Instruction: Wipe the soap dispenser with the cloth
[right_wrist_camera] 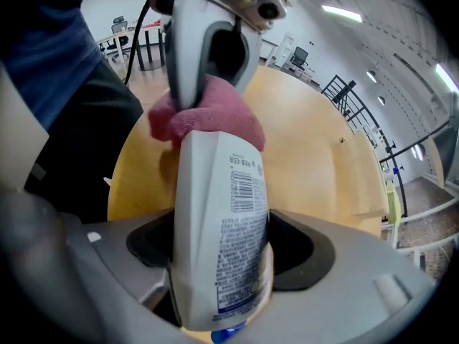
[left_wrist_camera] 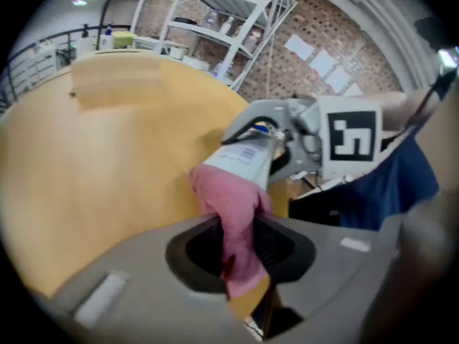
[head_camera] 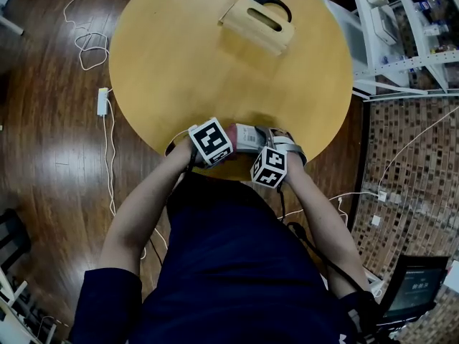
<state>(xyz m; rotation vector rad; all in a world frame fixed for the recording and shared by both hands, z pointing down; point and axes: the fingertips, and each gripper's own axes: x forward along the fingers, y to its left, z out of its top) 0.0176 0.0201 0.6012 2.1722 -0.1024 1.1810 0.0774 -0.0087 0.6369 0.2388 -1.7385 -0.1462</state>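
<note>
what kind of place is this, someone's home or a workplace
Probably a workplace, an open office or lab: white metal shelving stands by a brick wall, office chairs sit under strip ceiling lights, and cables trail over the wood floor by the round table.

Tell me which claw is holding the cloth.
The left claw: it is shut on the pink cloth, while the right claw clamps the white soap dispenser.

free: table top middle, bare | obstacles: wooden box far edge; white rack right
</note>
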